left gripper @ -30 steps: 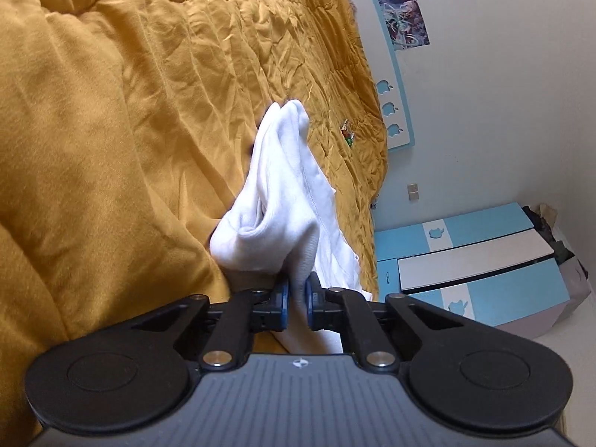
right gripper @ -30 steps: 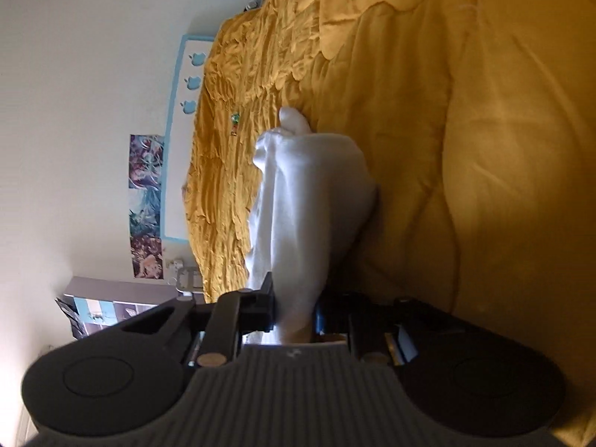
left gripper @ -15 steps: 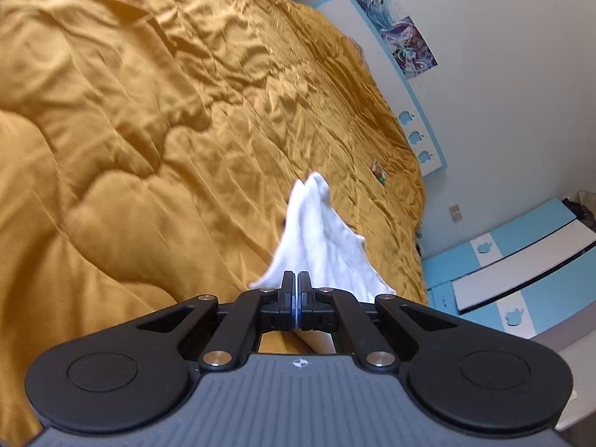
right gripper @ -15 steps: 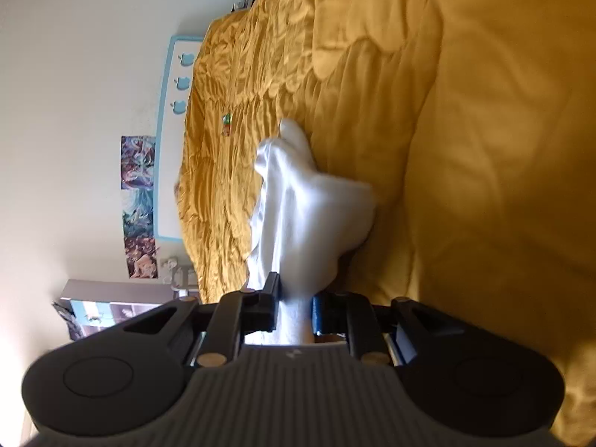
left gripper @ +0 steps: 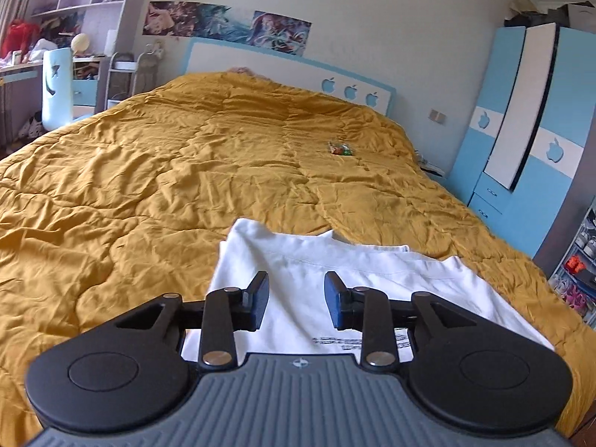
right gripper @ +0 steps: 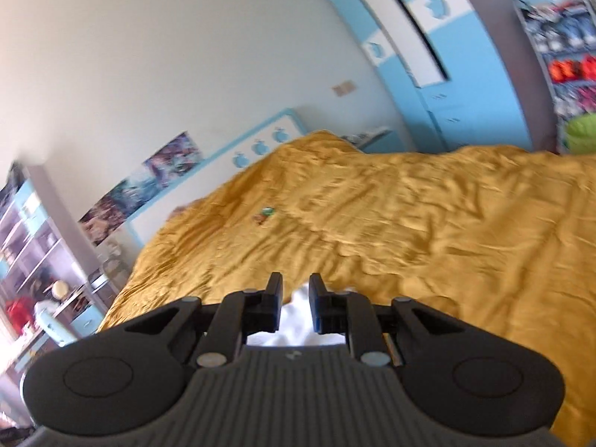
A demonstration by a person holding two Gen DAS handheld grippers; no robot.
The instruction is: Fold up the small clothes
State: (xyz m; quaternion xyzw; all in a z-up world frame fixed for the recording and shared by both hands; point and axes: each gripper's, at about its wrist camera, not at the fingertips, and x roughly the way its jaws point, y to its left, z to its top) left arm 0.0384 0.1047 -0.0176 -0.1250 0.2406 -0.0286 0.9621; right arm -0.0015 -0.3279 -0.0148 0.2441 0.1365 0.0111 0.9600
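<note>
White shirt (left gripper: 298, 275) on near edge of mustard quilt (left gripper: 149, 171).
Left gripper (left gripper: 297, 296) just opened, holding nothing — right gripper (right gripper: 295, 307) narrow, grip unclear.

We see our left hand-held gripper (left gripper: 296, 300) as a grey ribbed body with a small round emblem at its front edge, flanked by two broad black lobes, each stamped with a circle. Black link arms run forward, pinned with silver screws, ending in two black fingers with dark blue pads (left gripper: 337, 307). Our right hand-held gripper (right gripper: 295, 307) has the same build: grey ribbing, black lobes, silver screws, black fingers.
</note>
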